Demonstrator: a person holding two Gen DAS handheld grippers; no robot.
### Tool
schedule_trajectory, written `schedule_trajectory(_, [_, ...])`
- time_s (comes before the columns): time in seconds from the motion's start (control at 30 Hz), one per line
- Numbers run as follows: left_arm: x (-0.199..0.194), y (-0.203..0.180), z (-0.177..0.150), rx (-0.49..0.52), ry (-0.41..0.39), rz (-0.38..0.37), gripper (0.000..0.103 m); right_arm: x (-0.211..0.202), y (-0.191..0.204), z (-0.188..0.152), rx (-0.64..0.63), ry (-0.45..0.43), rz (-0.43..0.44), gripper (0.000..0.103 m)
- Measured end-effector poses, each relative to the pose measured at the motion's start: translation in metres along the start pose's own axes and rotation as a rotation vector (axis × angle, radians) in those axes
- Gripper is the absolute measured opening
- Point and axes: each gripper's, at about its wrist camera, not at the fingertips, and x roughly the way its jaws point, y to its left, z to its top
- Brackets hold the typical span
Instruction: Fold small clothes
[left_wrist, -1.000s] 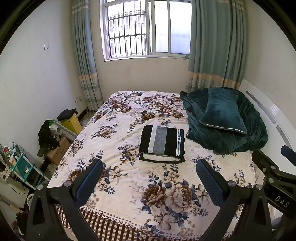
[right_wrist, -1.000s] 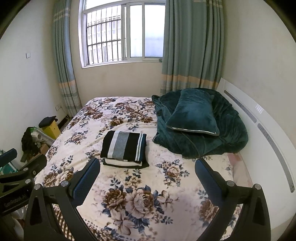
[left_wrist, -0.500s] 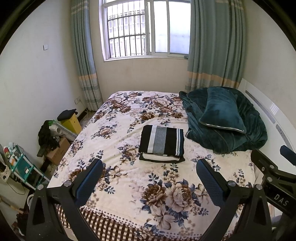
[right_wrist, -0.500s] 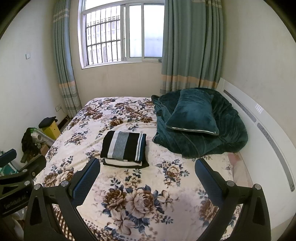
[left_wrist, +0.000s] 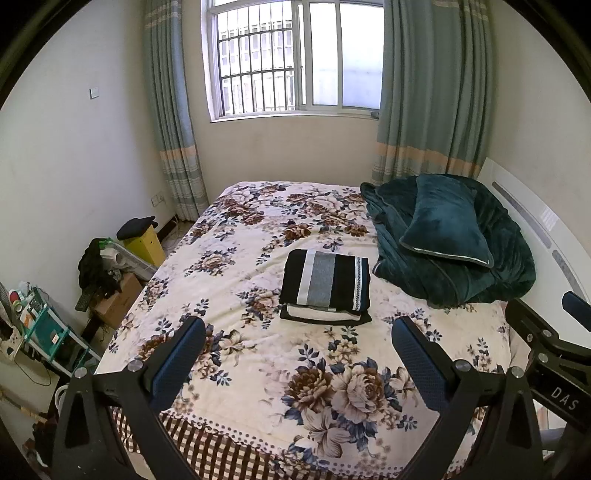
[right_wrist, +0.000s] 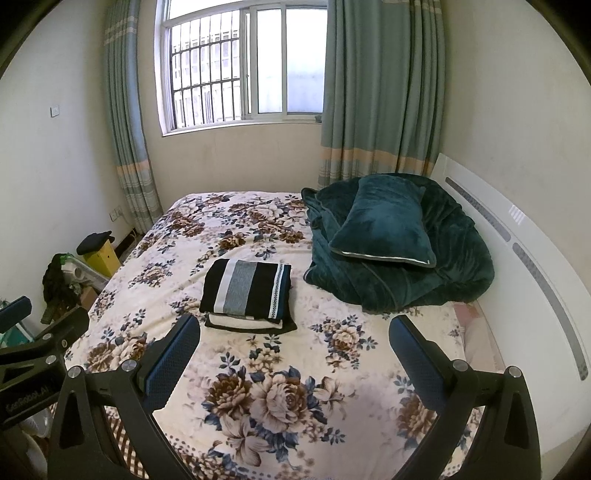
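Observation:
A folded black garment with white and grey stripes (left_wrist: 325, 282) (right_wrist: 246, 288) lies flat in the middle of the floral bed (left_wrist: 258, 354) (right_wrist: 280, 373), on top of a second folded piece whose white and black edge shows beneath it. My left gripper (left_wrist: 297, 334) hangs open above the bed's near edge, well short of the stack, with nothing between its blue pads. My right gripper (right_wrist: 293, 332) is open too, empty, just in front of the stack. Each gripper shows at the edge of the other's view.
A dark green blanket (left_wrist: 443, 269) with a matching pillow (left_wrist: 445, 225) is heaped at the right by the white headboard (right_wrist: 517, 251). Boxes, a yellow bin (left_wrist: 146, 242) and a small shelf (left_wrist: 40, 332) crowd the floor at the left. A barred window (left_wrist: 291, 59) faces me.
Both views have drifted very slightly; the folded stack and both open grippers stay as they were.

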Motion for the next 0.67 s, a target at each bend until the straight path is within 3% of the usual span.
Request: schedule_trajectory(0.67, [-0.0050,0.0039,-0.0054,0.001,-0.017,0.008,0.103,-0.0026,0.0005,-0.0019,0.003,-0.001,-0.005,0.103])
